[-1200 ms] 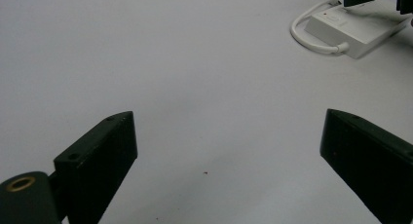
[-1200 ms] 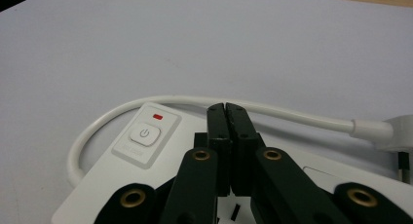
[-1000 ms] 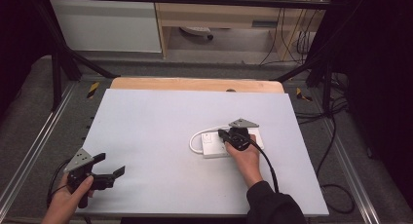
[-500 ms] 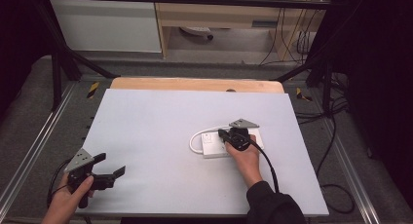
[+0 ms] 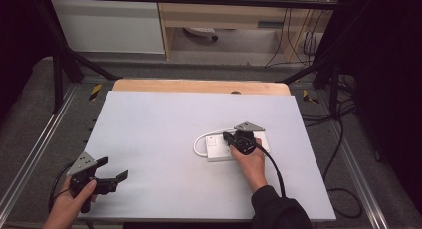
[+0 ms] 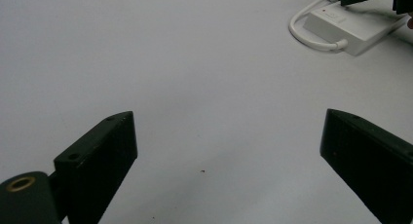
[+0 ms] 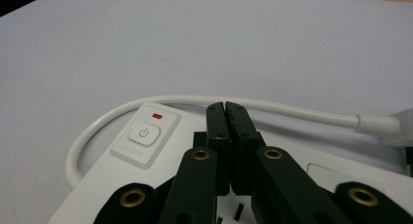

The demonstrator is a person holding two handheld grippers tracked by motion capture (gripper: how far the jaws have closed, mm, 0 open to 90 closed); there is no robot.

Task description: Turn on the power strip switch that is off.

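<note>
The white power strip [image 5: 219,148] is lying flat on the counter [image 5: 159,124], right of its middle, with its white cable [image 5: 203,140] looping out around its left end and running back along its far side. In the right gripper view its round power button [image 7: 143,133] is showing near that end, a small red light [image 7: 158,116] glowing just beyond it.

You are holding the right gripper [image 5: 233,139] low over the strip, your right hand [image 5: 251,162] resting behind it. Its fingers [image 7: 216,121] are pressed together with no gap and nothing between them, their tips sitting over the strip's top face beside the button.

You are holding the left gripper [image 5: 113,170] well apart, near the counter's front left corner, in your left hand [image 5: 69,206]. Its fingers [image 6: 100,153] are spread wide, gripping nothing, pointing across bare counter toward the strip.
</note>
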